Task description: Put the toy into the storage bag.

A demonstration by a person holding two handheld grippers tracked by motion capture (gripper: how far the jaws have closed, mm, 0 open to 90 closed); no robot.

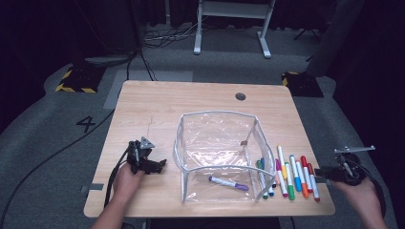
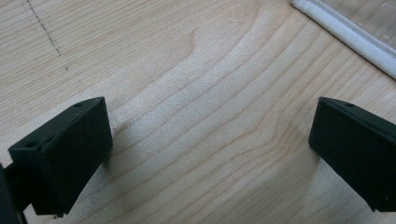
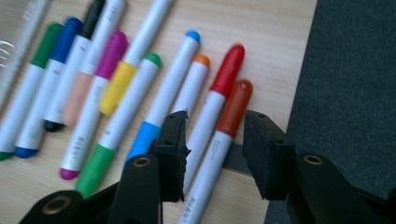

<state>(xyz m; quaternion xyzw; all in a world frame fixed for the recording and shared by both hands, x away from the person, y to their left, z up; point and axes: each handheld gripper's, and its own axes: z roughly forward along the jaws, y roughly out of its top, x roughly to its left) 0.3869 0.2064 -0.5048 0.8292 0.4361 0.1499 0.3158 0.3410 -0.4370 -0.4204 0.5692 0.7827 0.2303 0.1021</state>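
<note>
Your right hand-held gripper (image 3: 212, 154), lower frame, straddles the brown-red marker (image 3: 219, 140), jaws not yet pinching; left hand-held gripper (image 2: 210, 154) gapes over bare bench (image 2: 187, 70).

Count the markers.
11: one purple marker lies in the clear bag; ten lie in a row right of it. More may hide behind the bag's wall.

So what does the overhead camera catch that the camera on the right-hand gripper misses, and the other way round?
High view alone: the clear plastic pouch standing open with a purple-capped marker inside, and the left gripper resting on the bare wooden table.

Right gripper view alone: the right gripper with its black jaws straddling two markers, the red-capped marker and the brown-red-capped marker, pads not yet pressing.

Both: the row of coloured markers near the table's right edge.
</note>
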